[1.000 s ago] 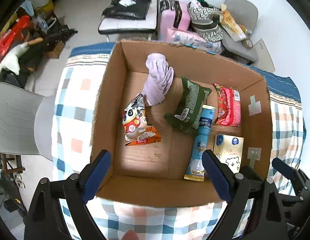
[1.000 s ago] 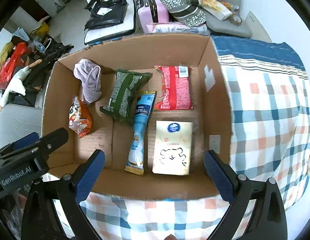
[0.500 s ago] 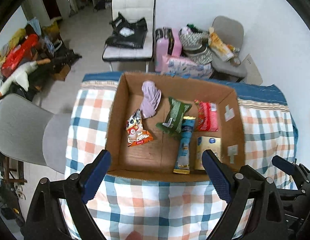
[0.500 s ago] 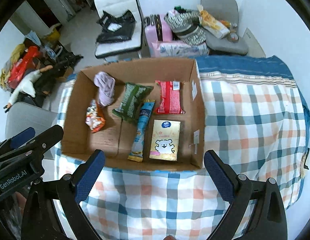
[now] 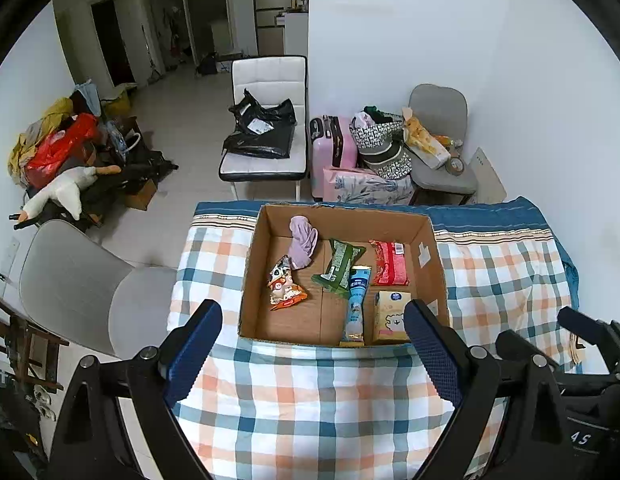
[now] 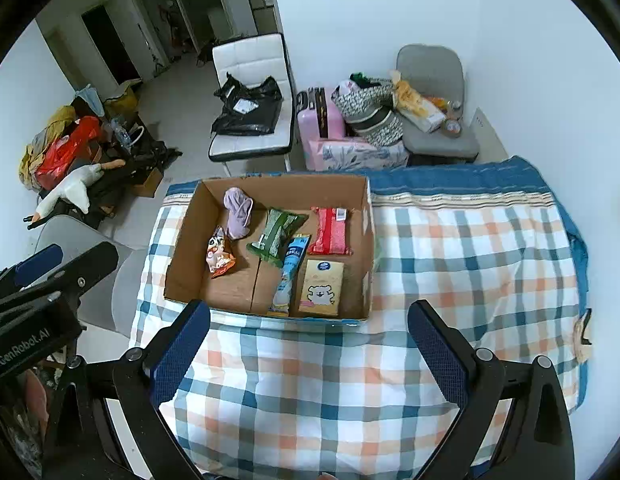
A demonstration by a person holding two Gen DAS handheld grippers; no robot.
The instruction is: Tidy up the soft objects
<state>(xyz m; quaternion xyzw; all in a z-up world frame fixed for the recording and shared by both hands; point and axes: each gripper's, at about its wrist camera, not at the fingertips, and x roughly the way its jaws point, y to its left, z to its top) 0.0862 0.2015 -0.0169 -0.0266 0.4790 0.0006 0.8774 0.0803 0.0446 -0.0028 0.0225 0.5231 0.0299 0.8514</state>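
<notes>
An open cardboard box (image 5: 249, 276) (image 6: 181, 256) sits on a checked cloth. Inside lie a lilac cloth (image 5: 302, 241) (image 6: 237, 212), an orange snack bag (image 5: 283, 286) (image 6: 218, 254), a green packet (image 5: 338, 267) (image 6: 275, 232), a blue tube packet (image 5: 356, 300) (image 6: 289, 276), a red packet (image 5: 389, 268) (image 6: 330, 231) and a yellow bear pack (image 5: 390, 316) (image 6: 322, 289). My left gripper (image 5: 312, 354) is open and empty, high above the box's near edge. My right gripper (image 6: 307, 354) is open and empty, high above the cloth in front of the box.
The checked cloth (image 6: 450, 264) covers the table to the right of the box. A grey chair (image 5: 81, 288) stands at the left edge. A white chair with a black bag (image 5: 265, 136), a pink suitcase (image 5: 334, 144) and a loaded grey chair (image 5: 438, 148) stand beyond the table.
Both grippers have risen and pulled back from the box, which now looks much smaller and farther. Both stay open and empty. The items in the box have not moved.
</notes>
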